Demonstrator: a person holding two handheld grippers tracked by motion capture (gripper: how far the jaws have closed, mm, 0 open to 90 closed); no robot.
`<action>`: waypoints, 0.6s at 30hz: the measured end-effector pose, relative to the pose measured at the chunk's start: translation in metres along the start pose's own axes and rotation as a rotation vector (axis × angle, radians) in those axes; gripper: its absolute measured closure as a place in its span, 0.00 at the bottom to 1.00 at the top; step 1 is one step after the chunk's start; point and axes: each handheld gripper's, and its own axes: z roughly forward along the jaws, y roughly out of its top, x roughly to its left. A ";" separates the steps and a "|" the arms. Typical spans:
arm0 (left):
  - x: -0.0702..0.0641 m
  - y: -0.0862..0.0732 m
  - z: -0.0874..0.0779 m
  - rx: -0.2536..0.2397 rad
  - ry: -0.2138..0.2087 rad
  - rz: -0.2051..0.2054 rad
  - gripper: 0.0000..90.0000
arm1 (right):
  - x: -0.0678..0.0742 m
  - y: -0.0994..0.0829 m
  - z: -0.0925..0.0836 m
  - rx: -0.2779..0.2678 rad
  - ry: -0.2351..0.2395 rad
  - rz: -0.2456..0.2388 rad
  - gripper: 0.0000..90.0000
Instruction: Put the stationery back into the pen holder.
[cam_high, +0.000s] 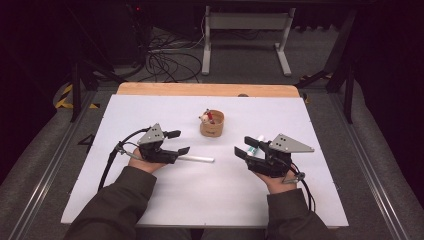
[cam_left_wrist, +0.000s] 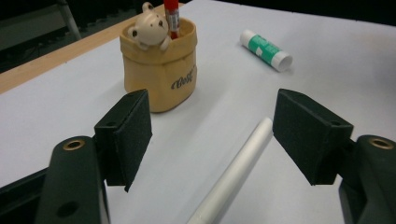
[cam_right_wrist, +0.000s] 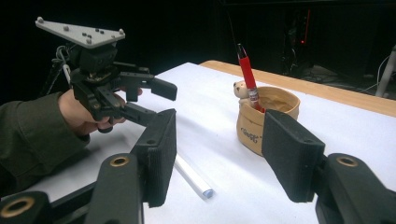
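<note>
A white stick (cam_high: 197, 159) lies on the white tabletop (cam_high: 200, 205). My left gripper (cam_high: 179, 142) hovers over its near end, jaws open; in the left gripper view the stick (cam_left_wrist: 238, 172) runs between the two pads without touching either, closer to the right one. A tan cup (cam_high: 212, 127) with a bear figure (cam_left_wrist: 149, 30) and a red pen (cam_right_wrist: 246, 74) stands upright behind it. My right gripper (cam_high: 242, 146) is open and holds nothing; it points toward the cup (cam_right_wrist: 254, 126). A green-and-white glue stick (cam_left_wrist: 266, 49) lies beside it.
A wooden strip (cam_high: 207, 89) edges the far side of the table. Beyond it are a white desk frame (cam_high: 245, 30) and loose cables (cam_high: 165, 62) on the floor. A person's sleeved forearms enter from the bottom.
</note>
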 end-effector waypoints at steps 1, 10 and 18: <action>0.000 -0.001 0.000 0.007 -0.002 0.002 0.33 | 0.000 0.000 0.000 0.000 0.001 0.001 0.51; 0.003 -0.008 0.001 0.058 -0.012 0.008 0.39 | 0.000 0.000 0.000 0.003 0.008 0.000 0.51; 0.006 -0.017 0.005 0.111 -0.029 0.001 0.44 | 0.000 0.000 0.000 0.008 0.012 0.003 0.51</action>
